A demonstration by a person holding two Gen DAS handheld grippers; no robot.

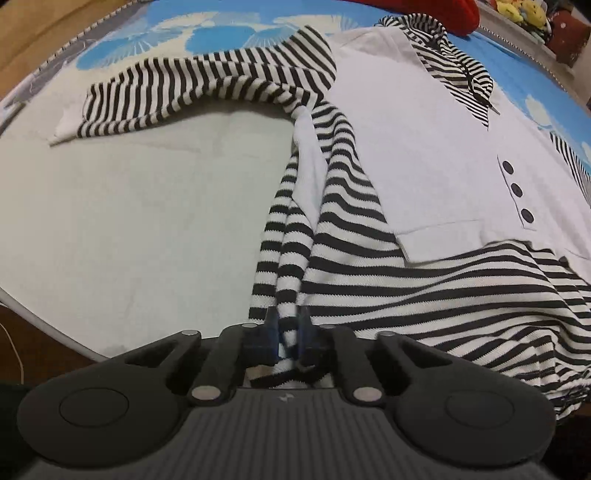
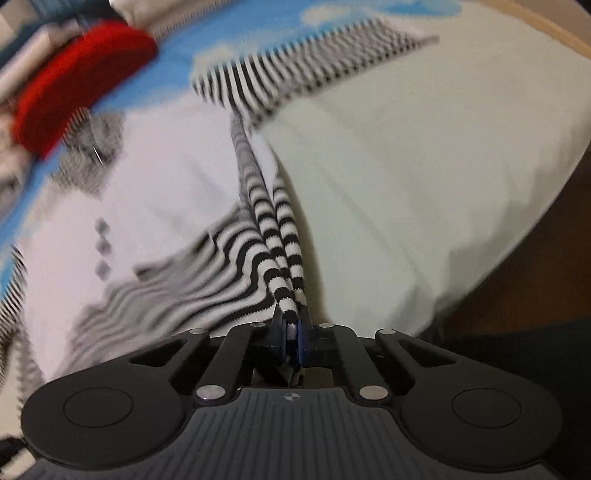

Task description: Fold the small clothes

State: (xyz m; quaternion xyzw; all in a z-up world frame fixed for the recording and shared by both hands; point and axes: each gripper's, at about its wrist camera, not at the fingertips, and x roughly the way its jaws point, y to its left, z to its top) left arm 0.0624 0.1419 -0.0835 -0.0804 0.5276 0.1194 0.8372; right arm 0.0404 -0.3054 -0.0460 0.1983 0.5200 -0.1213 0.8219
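Note:
A small top (image 1: pixel 424 155) with a white front, black buttons and black-and-white striped sleeves, collar and hem lies spread on the table. Its left sleeve (image 1: pixel 184 96) stretches out to the left. My left gripper (image 1: pixel 288 328) is shut on a bunched fold of the striped hem at the near edge. In the right wrist view, which is blurred by motion, my right gripper (image 2: pixel 291 328) is shut on a bunched striped fold of the same top (image 2: pixel 155 177), pulled taut toward the sleeve (image 2: pixel 295 70).
The table is covered by a pale cloth (image 1: pixel 140 206) with a blue-and-white pattern (image 1: pixel 221 33) at the far side. A red cloth item (image 2: pixel 74 81) lies at the far edge beyond the collar. The table's near edge and dark floor (image 2: pixel 535 288) lie close.

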